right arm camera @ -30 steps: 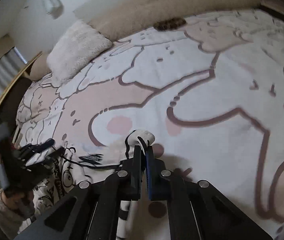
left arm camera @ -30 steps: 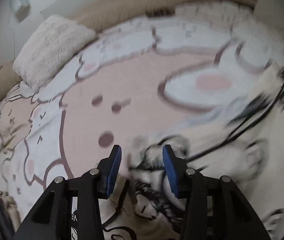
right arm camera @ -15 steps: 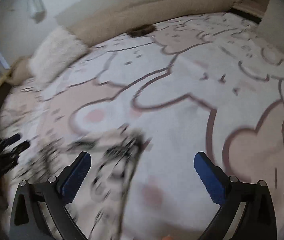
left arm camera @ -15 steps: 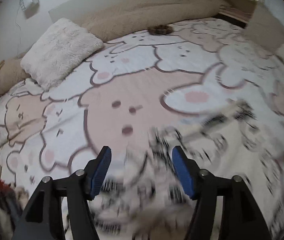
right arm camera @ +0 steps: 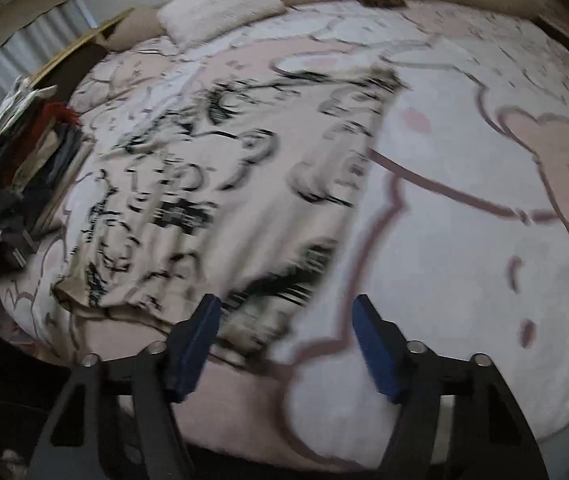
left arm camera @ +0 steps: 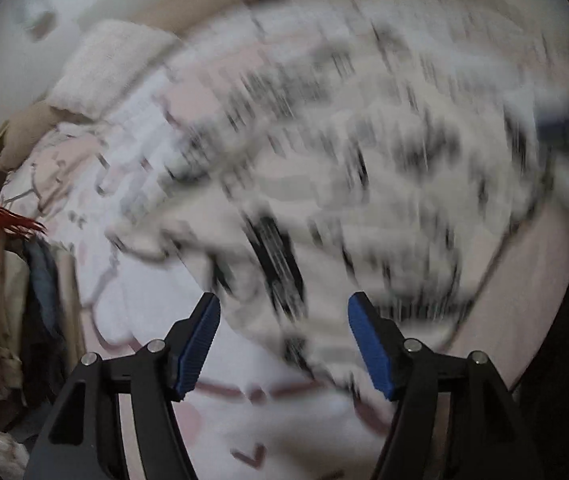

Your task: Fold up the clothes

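- Two tools gaping, gripping nothing: left tool [left arm camera: 283, 342], right tool [right arm camera: 285, 344].
- Printed garment [right arm camera: 212, 184] spread on bed [right arm camera: 464, 168], reaching from right tool's 11 o'clock, long axis toward 12.
- Nearer hem at right tool's left finger; left view too blurred to place.

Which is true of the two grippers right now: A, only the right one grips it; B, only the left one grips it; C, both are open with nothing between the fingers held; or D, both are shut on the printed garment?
C: the left gripper and the right gripper both show blue fingers spread apart, and the printed garment lies loose on the bed cover.
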The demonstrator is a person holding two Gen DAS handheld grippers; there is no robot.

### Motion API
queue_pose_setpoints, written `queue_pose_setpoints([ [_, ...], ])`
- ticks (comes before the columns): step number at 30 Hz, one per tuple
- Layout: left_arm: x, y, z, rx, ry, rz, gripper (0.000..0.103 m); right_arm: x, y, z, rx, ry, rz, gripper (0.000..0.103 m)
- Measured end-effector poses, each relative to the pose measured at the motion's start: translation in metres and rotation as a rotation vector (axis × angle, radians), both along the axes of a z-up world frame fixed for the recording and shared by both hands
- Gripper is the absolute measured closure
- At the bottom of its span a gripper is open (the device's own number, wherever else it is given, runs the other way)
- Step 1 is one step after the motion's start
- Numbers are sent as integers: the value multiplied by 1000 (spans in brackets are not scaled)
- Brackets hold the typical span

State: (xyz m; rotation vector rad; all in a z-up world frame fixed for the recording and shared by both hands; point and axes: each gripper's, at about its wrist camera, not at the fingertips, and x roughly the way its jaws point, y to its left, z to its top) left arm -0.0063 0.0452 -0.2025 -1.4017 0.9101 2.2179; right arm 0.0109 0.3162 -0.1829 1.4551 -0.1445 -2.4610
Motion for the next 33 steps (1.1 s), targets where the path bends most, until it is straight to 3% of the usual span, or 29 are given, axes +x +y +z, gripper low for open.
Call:
queue_pose_setpoints([
  [2, 11, -4, -22, -74, -29, -24, 40, -5, -25, 1, 63, 55, 66, 41],
  [5, 16, -12, -19, -58, -42, -14, 40, -6, -45, -17, 198, 19, 125, 41],
  [7, 14, -16, -20, -44, -74, -1, 40, 1, -36, -33, 203, -17, 121, 41],
  [12, 10, -22, -17, 5, -157, 23, 45, 12, -13, -37, 135, -31, 102, 41],
  [16, -14, -40, 8, 159, -293, 118, 43, 4, -14, -21, 133, -108, 109, 41],
  [18, -37, -62, 30, 282, -290, 223, 43, 2, -15, 5, 98, -60, 114, 41],
  [21, -63, -90, 40, 374, -272, 350, 43, 5, -31, 36, 54, 33, 155, 41],
  [28, -108, -123, 23, 484, -259, 526, 43, 35, -150, 41, 23, 283, 462, 41],
  [33, -132, -149, 18, 543, -253, 625, 43, 69, -222, 2, 91, 337, 688, 41],
])
